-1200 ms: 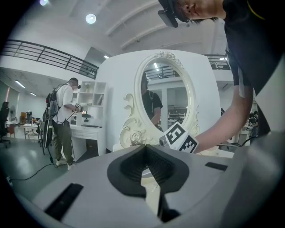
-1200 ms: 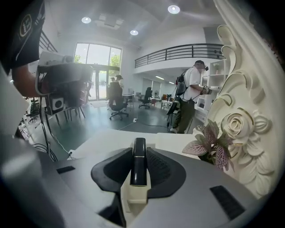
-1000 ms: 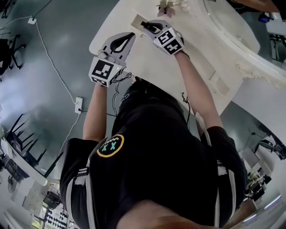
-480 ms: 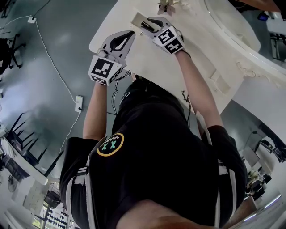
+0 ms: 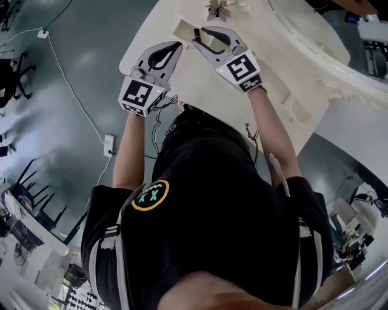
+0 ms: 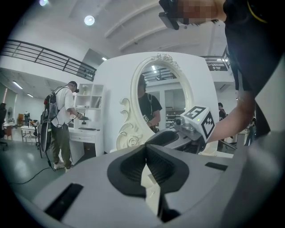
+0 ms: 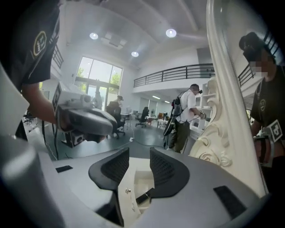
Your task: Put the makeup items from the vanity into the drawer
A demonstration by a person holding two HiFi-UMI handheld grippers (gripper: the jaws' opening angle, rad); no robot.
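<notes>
The white vanity top (image 5: pixel 200 91) has a small open drawer (image 5: pixel 183 27) at its far left end. In the right gripper view a slim black makeup item (image 7: pixel 143 196) lies inside that drawer (image 7: pixel 141 178), behind its front panel with a small knob (image 7: pixel 128 190). My right gripper (image 5: pixel 199 35) (image 7: pixel 139 153) hovers just above the drawer; its jaws stand apart and are closing, with nothing between the pads. My left gripper (image 5: pixel 177 47) (image 6: pixel 146 150) is shut and empty, held over the vanity's left front edge, beside the right one.
An oval mirror in an ornate white frame (image 5: pixel 303 30) (image 6: pixel 162 98) stands at the back of the vanity. A small flower ornament (image 5: pixel 218 7) sits near the drawer. A cable and power strip (image 5: pixel 107 142) lie on the floor. A person with a backpack (image 6: pixel 60 129) stands off to the side.
The right gripper has drawn back from the drawer toward me and its jaws have parted. The black item it held now lies in the drawer. The left gripper has barely moved.
</notes>
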